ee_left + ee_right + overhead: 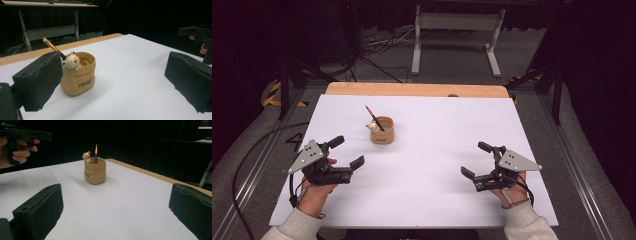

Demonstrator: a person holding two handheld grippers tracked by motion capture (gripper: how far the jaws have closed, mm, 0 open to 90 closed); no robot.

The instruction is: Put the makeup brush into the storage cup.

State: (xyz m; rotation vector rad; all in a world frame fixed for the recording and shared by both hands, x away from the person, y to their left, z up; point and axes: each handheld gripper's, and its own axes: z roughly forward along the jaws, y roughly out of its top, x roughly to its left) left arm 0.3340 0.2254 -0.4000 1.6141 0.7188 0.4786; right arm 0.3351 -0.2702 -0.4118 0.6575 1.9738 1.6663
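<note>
White sheet, dark room. Left gripper, right gripper: jaws wide, empty. Ahead of left: tan pot with leaning brush. Risk: jaw nudge tips pot, spills brush.

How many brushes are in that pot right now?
1. A single brush stands in the tan pot with the bear figure on its rim, leaning out over the bear's side. The pot's inside is partly hidden, so something shorter could sit unseen.

Glossy ceramic-looking pot, matt white tabletop
</note>
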